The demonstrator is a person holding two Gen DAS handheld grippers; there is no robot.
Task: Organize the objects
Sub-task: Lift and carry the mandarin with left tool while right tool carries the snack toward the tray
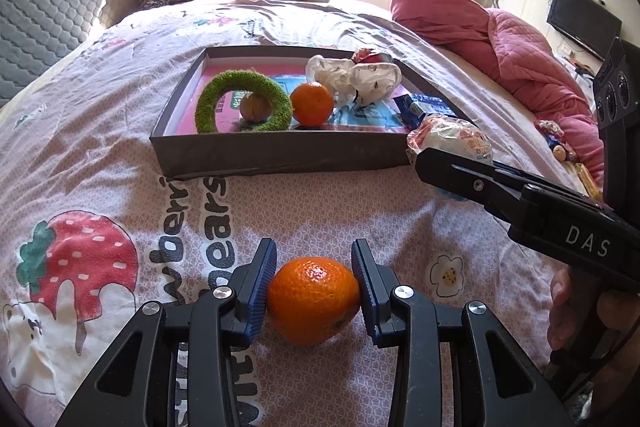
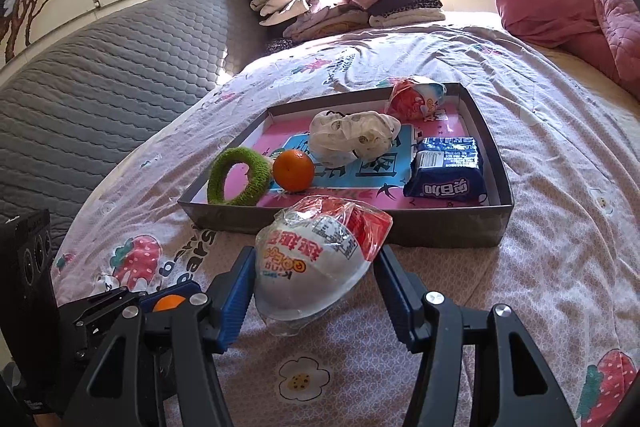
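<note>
I hold one tool in each hand, and both already have something in them. My left tool is squeezed onto a tangerine; the blue pads touch it on both sides. It sits low in the middle of the left picture, just over the bed sheet.

My right tool is set wider and holds a wrapped egg-shaped snack. The left pad presses its white shell, and the right pad sits against the crinkly wrapper. The egg's long side lies slanted across the gap, red end toward the upper right.

The thing that matters most is the grey box. It lies straight ahead of both tools, farther up the picture, with its near wall facing me. In the right picture the egg is just in front of that wall, so I think my right hand is nearer. The tangerine is farther back.

Inside the box I see a green fuzzy ring, another tangerine, a white crumpled bag and a blue snack pack. I would lift over the wall and set each thing in a free spot.
</note>
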